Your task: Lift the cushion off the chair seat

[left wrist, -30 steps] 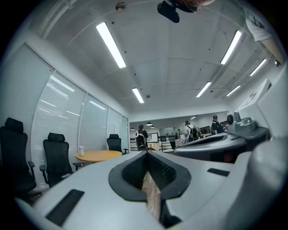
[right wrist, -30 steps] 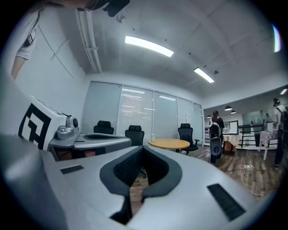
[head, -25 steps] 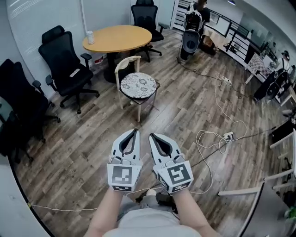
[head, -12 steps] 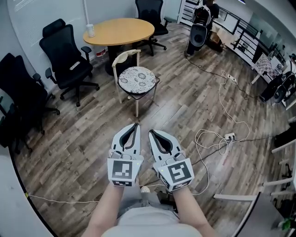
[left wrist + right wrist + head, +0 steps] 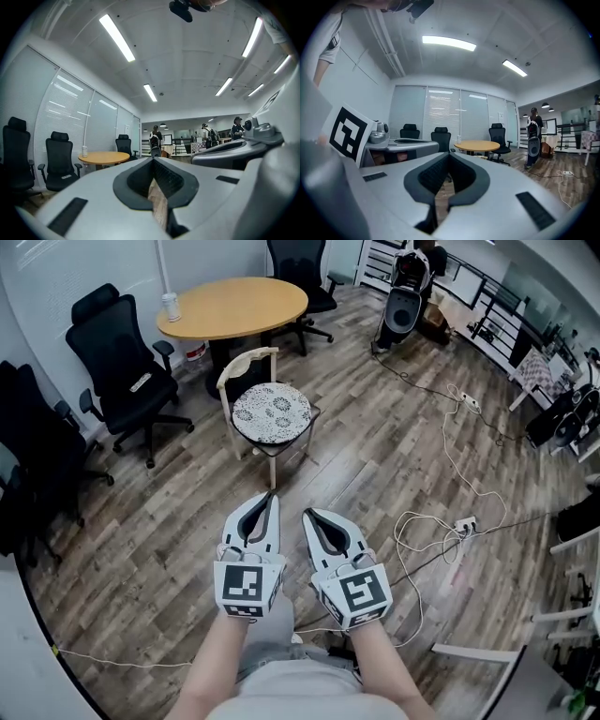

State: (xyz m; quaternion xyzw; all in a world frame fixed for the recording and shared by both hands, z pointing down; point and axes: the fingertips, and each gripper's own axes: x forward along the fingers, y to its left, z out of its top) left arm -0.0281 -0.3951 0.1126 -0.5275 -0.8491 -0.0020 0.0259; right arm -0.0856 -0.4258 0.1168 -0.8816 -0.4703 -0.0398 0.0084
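Observation:
A round cushion with a grey and white lace pattern lies on the seat of a pale wooden chair in the head view, ahead of me. My left gripper and right gripper are held side by side, both shut and empty, a good stretch of floor short of the chair. The left gripper view shows its jaws closed, with only floor behind them. The right gripper is closed the same way. In both gripper views the cushion is hidden behind the jaws.
A round wooden table with a cup stands behind the chair. Black office chairs line the left side. White cables and a power strip lie on the floor at right. A person stands at the far end of the room.
Both grippers have advanced together toward the chair, which now sits closer and more to the left in the head view. Their jaws stayed shut.

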